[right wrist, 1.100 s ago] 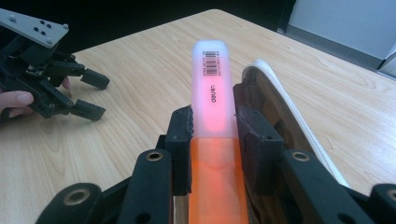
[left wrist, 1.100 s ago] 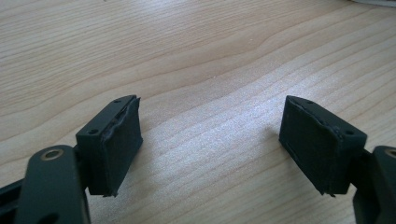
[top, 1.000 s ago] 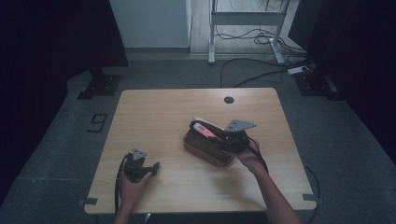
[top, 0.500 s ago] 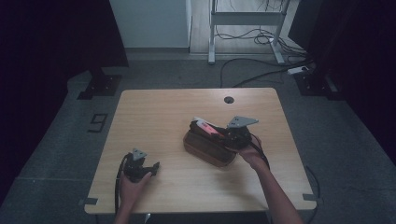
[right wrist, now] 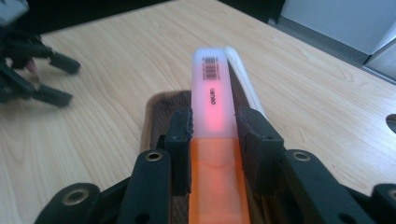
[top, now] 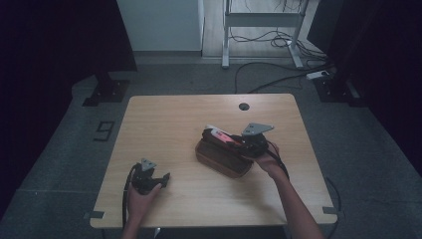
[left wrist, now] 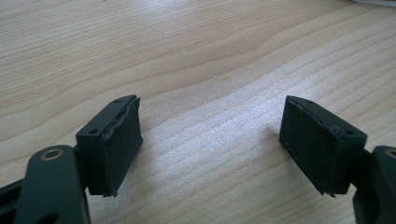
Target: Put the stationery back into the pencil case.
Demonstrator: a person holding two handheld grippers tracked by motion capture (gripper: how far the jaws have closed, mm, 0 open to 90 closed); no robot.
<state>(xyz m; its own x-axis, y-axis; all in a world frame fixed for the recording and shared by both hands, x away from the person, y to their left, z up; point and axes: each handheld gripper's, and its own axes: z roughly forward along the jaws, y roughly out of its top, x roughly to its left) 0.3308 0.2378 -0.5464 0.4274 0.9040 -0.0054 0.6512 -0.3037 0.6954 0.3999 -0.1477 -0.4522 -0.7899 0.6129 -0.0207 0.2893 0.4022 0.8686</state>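
Right gripper view: your right gripper (right wrist: 214,135) clamps an orange highlighter (right wrist: 213,112) above the brown tray (top: 219,160); your left gripper (left wrist: 210,140), at eight o'clock, has its jaws apart.

Black hand-held gripper (top: 158,180), grey three-cornered plate, black cable, screwed pads

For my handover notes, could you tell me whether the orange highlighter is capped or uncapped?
Capped: in the right gripper view a frosted cap with a barcode covers the orange highlighter beyond where the right tongs clamp it.

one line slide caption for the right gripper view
Right tool grips an orange highlighter above a brown tray on the wooden table.
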